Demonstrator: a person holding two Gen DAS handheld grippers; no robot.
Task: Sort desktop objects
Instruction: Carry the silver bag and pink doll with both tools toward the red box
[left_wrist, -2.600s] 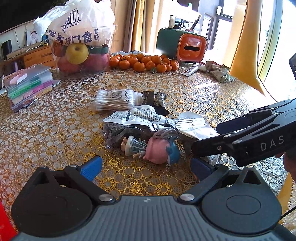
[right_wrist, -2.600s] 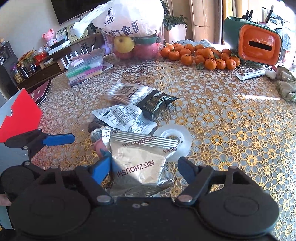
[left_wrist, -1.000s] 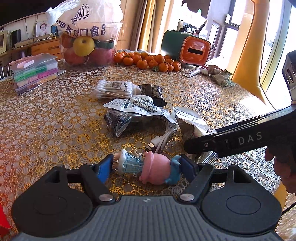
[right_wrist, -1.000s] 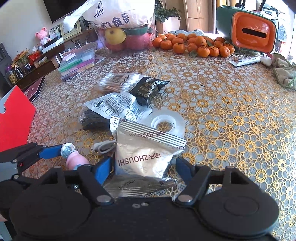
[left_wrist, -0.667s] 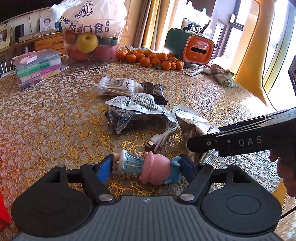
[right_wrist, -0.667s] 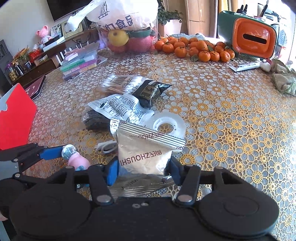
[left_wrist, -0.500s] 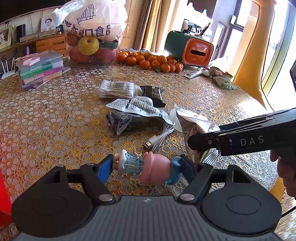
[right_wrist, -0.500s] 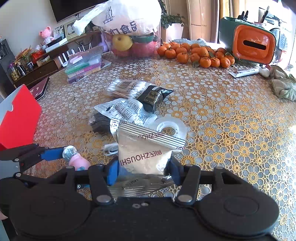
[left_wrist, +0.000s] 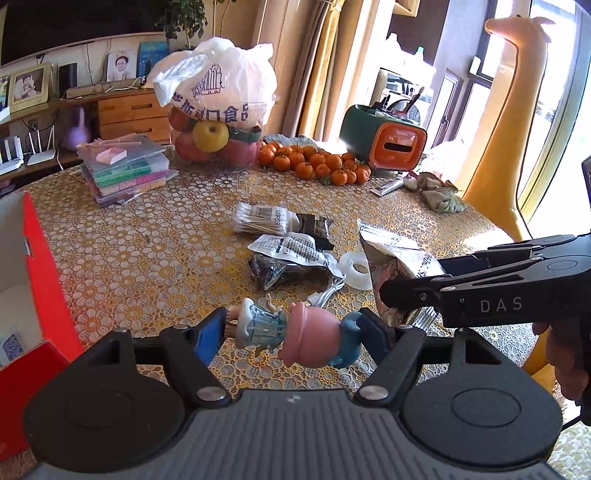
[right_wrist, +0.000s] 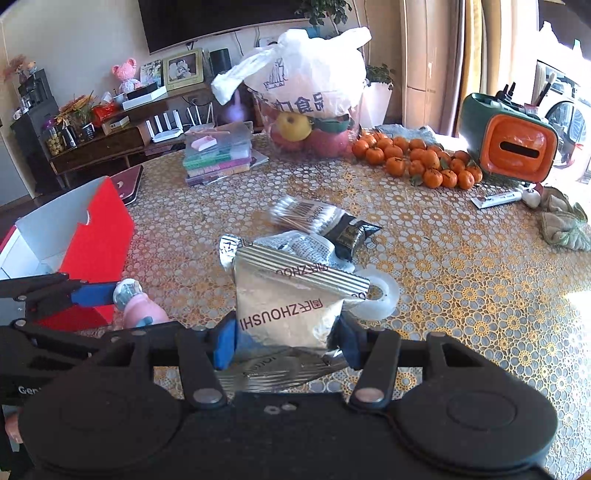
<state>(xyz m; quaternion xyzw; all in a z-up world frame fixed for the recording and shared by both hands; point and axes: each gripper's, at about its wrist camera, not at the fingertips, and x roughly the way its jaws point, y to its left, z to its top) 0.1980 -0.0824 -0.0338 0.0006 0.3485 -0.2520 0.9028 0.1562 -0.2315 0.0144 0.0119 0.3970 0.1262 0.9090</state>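
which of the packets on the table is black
The small black packet beside the cotton swab pack; the printed pouch is white and the held snack packet silver.

Tablecloth (left_wrist: 155, 258): gold, with a white lace pattern of rings and flowers; red box (left_wrist: 40, 280) with white inside at its left edge. Doll (left_wrist: 291, 332): pink head, pale blue dress, blue hair; snack pouch (right_wrist: 295, 306): silver, ribbed top band, dark red lettering; gripper pads (left_wrist: 210, 332): blue on black. Toward the far edge: orange tangerines (left_wrist: 314, 166), green-and-orange holder (left_wrist: 384, 142), white bag (left_wrist: 221, 85) with blue print over yellow and red apples.
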